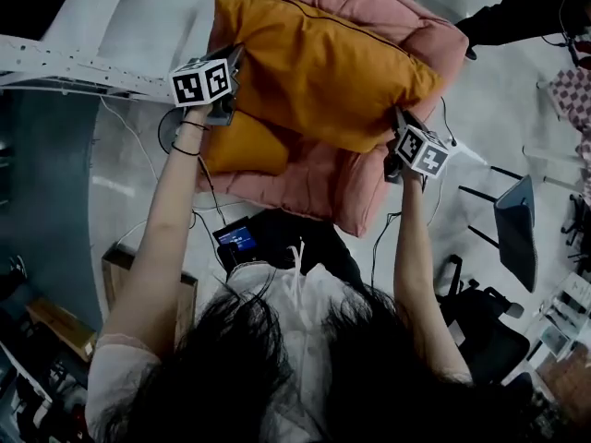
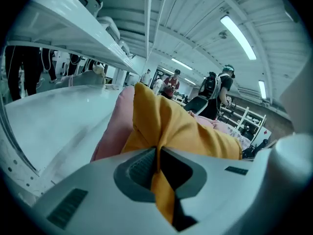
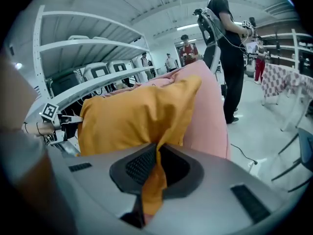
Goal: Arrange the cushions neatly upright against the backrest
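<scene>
While left gripper (image 1: pixel 231 109) and right gripper (image 1: pixel 400 120) pinch corners of the mustard fabric cushion (image 1: pixel 323 72), stand it evenly against the pink padded backrest (image 1: pixel 369 3).

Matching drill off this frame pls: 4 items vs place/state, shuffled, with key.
Items
1. large orange fabric cushion
2. smaller orange fabric cushion
3. pink padded armchair
4. left claw

Place/state
A. underneath both cushions
B. shut on a pinch of orange fabric
C. gripped at two opposite ends
D. lying on the seat, partly under the bigger cushion

Pairs: 1-C, 2-D, 3-A, 4-B
</scene>
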Available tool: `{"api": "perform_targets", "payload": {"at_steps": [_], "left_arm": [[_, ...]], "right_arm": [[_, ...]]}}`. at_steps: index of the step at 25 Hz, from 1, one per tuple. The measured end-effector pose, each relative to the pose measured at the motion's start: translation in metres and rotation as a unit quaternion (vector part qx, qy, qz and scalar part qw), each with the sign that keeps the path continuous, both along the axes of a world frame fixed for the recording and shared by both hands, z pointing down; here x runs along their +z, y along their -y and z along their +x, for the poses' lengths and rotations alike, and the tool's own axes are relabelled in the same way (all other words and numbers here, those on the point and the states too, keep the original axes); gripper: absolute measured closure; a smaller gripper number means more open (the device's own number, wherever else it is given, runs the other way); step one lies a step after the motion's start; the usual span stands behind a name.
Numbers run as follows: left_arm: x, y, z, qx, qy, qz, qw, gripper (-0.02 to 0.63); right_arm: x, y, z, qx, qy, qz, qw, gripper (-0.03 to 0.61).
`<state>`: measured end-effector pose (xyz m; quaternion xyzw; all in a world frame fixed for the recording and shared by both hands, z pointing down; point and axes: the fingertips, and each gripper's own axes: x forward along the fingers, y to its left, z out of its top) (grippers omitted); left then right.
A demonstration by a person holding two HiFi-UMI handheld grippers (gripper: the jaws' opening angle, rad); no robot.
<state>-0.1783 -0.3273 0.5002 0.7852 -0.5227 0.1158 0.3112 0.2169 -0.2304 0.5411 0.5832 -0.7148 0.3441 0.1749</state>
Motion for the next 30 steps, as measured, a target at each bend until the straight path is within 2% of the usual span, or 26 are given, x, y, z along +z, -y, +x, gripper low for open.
{"api": "perform_targets", "payload": {"at_steps": [2,4,6,8,11,13,15,17,19,24,27,30], "left_arm": [[0.01,0.009,0.011,-0.003,-0.004,-0.021,0.9998,0.578],[0.024,0.011,0.024,-0.006,-0.035,-0.055,0.9978,0.58],[0.038,0.01,0.031,-0.005,-0.032,-0.074,0.9967,0.581],[0.048,0.011,0.033,-0.006,0.001,-0.07,0.9975,0.581],[0.061,0.016,0.031,-0.013,0.024,-0.061,0.9977,0.581],[0.068,0.019,0.03,-0.016,0.011,-0.06,0.998,0.581],[0.072,0.02,0.031,-0.017,-0.01,-0.058,0.9981,0.581],[0.075,0.021,0.034,-0.019,-0.028,-0.049,0.9982,0.581],[0.078,0.022,0.034,-0.018,-0.041,-0.039,0.9982,0.581],[0.085,0.022,0.034,-0.012,-0.059,-0.028,0.9978,0.581],[0.086,0.023,0.035,-0.013,-0.063,-0.027,0.9976,0.58],[0.08,0.024,0.035,-0.011,-0.082,-0.031,0.9961,0.58]], "right_arm": [[0.001,0.005,0.01,0.019,0.001,0.005,1.0,0.531],[0.004,0.01,0.019,0.045,0.015,0.016,0.999,0.531],[0.005,0.013,0.021,0.049,0.009,0.025,0.998,0.534],[0.009,0.015,0.016,0.025,-0.016,0.018,0.999,0.535],[0.027,0.021,0.005,-0.043,-0.058,-0.036,0.997,0.535],[0.041,0.026,-0.002,-0.12,-0.127,-0.088,0.981,0.535],[0.051,0.03,-0.007,-0.184,-0.2,-0.135,0.953,0.535],[0.064,0.034,-0.008,-0.202,-0.238,-0.173,0.934,0.535],[0.08,0.032,-0.006,-0.195,-0.258,-0.202,0.925,0.535],[0.119,0.039,-0.015,-0.186,-0.258,-0.198,0.927,0.538],[0.131,0.05,-0.02,-0.179,-0.239,-0.162,0.941,0.537],[0.132,0.05,-0.017,-0.168,-0.215,-0.156,0.949,0.537]]}}
